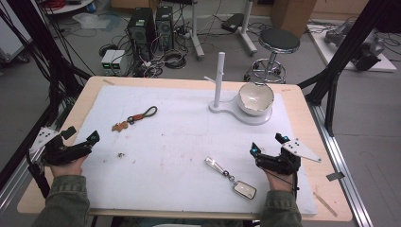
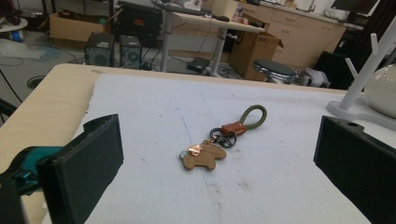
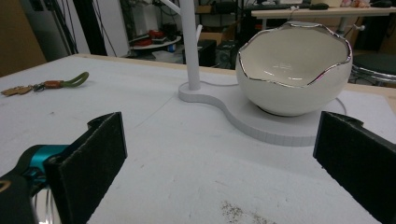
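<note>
While your left gripper (image 1: 81,140) sits jaws apart nr the brown keychain (image 2: 219,144); right gripper (image 1: 269,144) also apart, w/ silver keychain (image 1: 230,177) just left.

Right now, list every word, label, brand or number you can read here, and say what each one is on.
None can be read.
Brown keychain: no lettering shows.
Silver keychain: too small to tell.
White bowl and its stand: plain.
Computer towers on the floor: any marks too blurred.
</note>
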The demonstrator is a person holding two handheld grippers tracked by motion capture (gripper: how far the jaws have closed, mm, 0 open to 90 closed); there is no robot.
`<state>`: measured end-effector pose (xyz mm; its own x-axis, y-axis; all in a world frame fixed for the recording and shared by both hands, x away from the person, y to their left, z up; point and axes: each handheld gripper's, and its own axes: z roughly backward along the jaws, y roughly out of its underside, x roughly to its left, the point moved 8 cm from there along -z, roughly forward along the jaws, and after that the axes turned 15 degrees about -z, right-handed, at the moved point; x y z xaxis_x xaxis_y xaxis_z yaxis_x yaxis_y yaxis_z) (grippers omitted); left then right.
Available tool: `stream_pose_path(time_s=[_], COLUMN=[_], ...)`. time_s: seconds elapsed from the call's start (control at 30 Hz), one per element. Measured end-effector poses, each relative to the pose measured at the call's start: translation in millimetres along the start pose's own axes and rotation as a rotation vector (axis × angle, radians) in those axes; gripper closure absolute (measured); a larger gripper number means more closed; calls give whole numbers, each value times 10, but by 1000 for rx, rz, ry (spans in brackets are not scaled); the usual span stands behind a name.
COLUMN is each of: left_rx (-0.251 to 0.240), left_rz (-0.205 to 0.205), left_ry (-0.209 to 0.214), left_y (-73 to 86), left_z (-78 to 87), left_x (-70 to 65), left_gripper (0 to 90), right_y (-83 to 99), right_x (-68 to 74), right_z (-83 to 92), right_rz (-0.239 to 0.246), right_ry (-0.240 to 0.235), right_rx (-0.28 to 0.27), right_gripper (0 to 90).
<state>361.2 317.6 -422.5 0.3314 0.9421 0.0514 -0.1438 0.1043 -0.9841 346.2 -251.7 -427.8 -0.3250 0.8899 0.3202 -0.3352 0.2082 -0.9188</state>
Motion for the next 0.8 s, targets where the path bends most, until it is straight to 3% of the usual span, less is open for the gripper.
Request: stream_pose_path(time_s=[0.8], left_rx=[13], left_rz=[12], left_ry=[9], left_y=[21], left_z=[-22], left_x=[-12], left_gripper=[17], right_y=[-7], right_x=[-15], right_z=[2], right_rz=[-3], right_ry=[1], right_rx=[-5], right_gripper=[15])
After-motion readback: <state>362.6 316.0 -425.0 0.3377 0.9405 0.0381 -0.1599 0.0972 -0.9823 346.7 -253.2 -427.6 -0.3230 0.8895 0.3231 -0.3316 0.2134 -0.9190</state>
